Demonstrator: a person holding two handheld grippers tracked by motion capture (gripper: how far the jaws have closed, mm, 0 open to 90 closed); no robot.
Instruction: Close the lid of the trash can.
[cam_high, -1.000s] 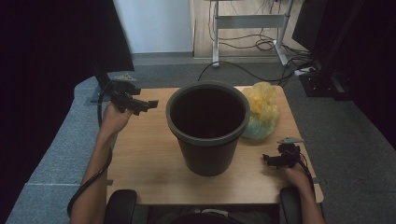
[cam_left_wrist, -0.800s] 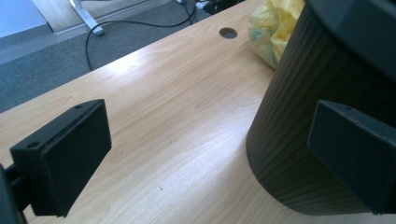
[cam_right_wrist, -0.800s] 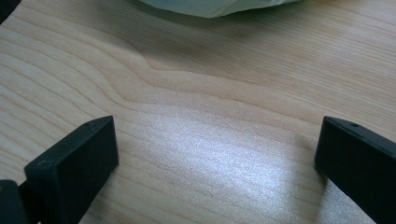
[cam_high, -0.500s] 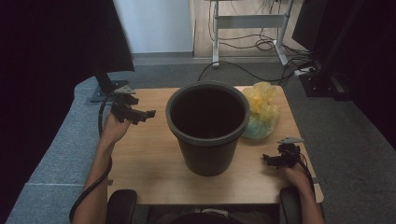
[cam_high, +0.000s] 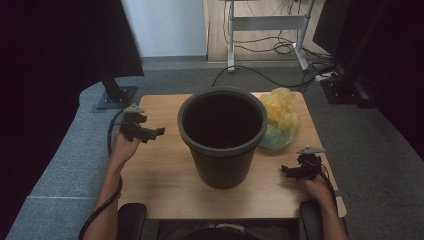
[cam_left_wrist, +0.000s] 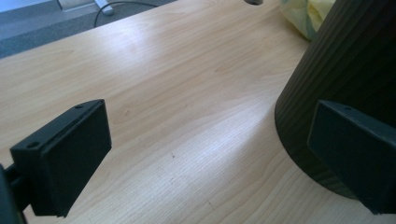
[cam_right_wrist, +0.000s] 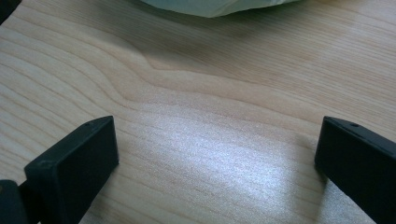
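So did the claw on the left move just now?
Yes. The left claw has come nearer the person and in toward the black bucket, away from the table's far left corner. The bucket stayed put.

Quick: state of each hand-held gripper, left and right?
Left hand-held gripper: open, holding nothing, beside the bin.
Right hand-held gripper: open, holding nothing, over the table.

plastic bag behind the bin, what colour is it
Yellow, paler and greenish toward the bottom; the plastic bag shows best in the high view.
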